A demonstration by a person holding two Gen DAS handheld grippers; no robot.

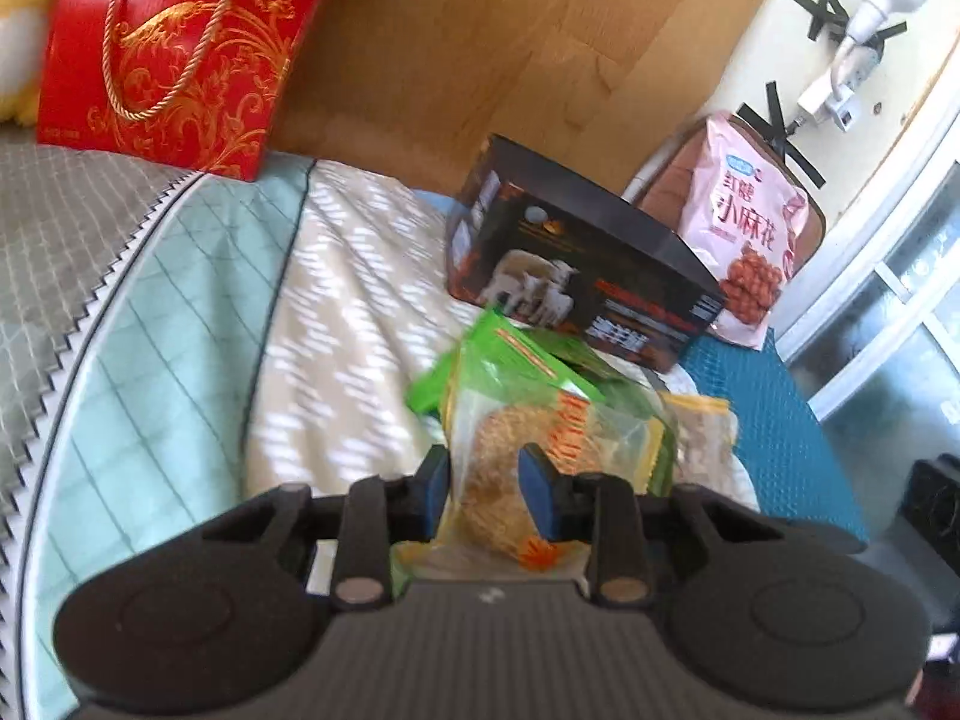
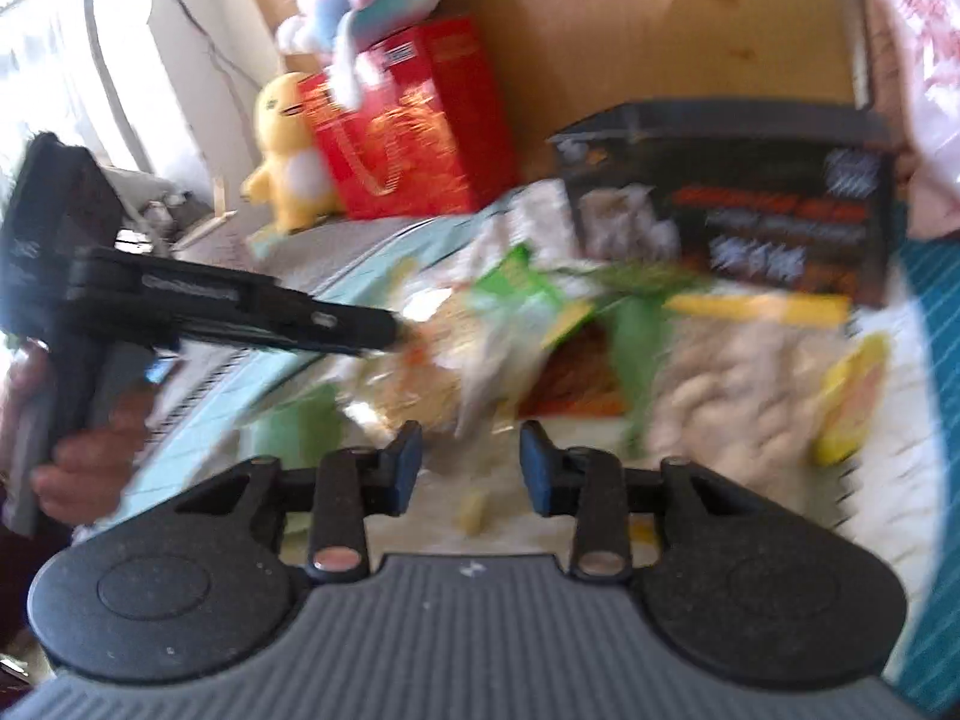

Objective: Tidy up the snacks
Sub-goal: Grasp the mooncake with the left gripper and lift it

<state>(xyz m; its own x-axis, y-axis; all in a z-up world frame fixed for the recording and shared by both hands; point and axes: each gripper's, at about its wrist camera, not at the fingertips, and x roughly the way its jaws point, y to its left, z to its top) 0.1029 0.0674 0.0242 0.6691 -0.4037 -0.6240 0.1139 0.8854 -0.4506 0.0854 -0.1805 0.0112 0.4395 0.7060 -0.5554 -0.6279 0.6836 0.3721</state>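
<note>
The clear bag (image 1: pixel 510 480) with the green top and a round golden cake inside sits between the left gripper's (image 1: pixel 487 495) blue pads (image 1: pixel 538 483) — the jaws are nearly closed and clamp it. The bag rises straight ahead of that gripper, above the bed (image 1: pixel 336 324). Just beyond it and a little right lies a second bag (image 1: pixel 702 429) with a yellow strip, holding pale pieces. Further ahead stands the black box (image 1: pixel 600 264), and behind its right end leans the pink bag (image 1: pixel 744 228) against the wall. Far ahead to the left stands the red box (image 1: pixel 174 54) with a gold cord handle, by the wooden headboard (image 1: pixel 456 54).

In the right wrist view, much blurred, the right gripper (image 2: pixel 470 468) has its pads apart with nothing pressed between them; the bedding shows in the gap. The clear bag (image 2: pixel 456 354) is just ahead of it, with the left gripper (image 2: pixel 390 333) reaching in from the left side, held by a hand (image 2: pixel 90 456). The pale-piece bag (image 2: pixel 726 378) lies ahead to the right, the black box (image 2: pixel 756 204) beyond it. Ahead left stand the red box (image 2: pixel 414 126), a yellow plush (image 2: pixel 288 162) beside it and a pastel plush (image 2: pixel 366 6) on top.
</note>
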